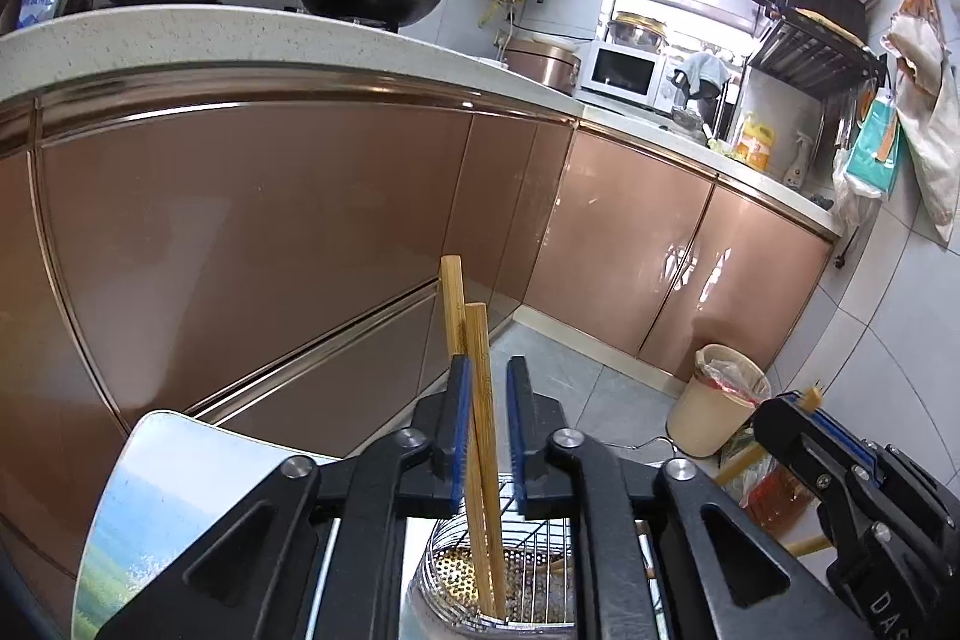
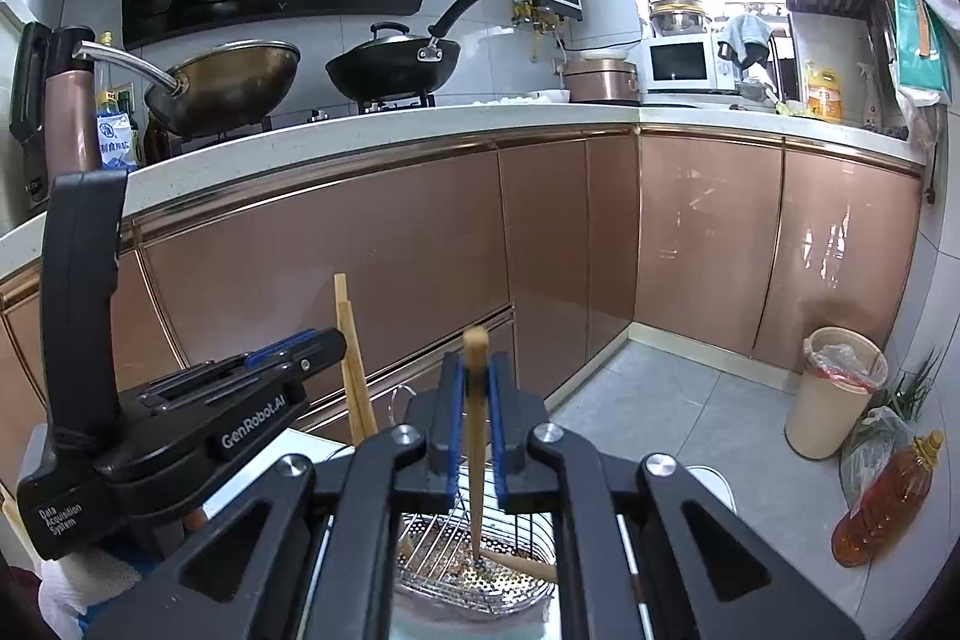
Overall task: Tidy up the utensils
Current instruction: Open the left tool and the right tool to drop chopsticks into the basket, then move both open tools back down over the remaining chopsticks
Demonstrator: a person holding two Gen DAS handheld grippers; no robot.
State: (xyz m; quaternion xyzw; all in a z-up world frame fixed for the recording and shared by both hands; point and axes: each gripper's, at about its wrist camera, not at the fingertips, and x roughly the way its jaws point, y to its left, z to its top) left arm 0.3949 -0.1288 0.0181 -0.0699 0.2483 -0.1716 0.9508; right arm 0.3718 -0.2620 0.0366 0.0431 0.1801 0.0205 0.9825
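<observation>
Two bamboo chopsticks (image 1: 465,334) stand between the fingers of my left gripper (image 1: 487,364), tips down in a round wire utensil basket (image 1: 534,580). They lean on the left pad, with a clear gap to the right pad, so this gripper is open. My right gripper (image 2: 476,364) is shut on a single chopstick (image 2: 476,436) held upright, its tip in the same basket (image 2: 420,538), where another chopstick lies on the perforated bottom. In the right wrist view the left gripper (image 2: 324,340) is at the left beside its chopsticks (image 2: 351,340). In the left wrist view the right gripper (image 1: 804,400) is at the right.
Copper-coloured cabinet doors (image 2: 360,268) run close behind the basket under a white counter with two woks (image 2: 396,64). A lined beige bin (image 2: 834,394) and an oil bottle (image 2: 882,502) stand on the tiled floor at the right. A panel with a landscape print (image 1: 150,490) is at the lower left.
</observation>
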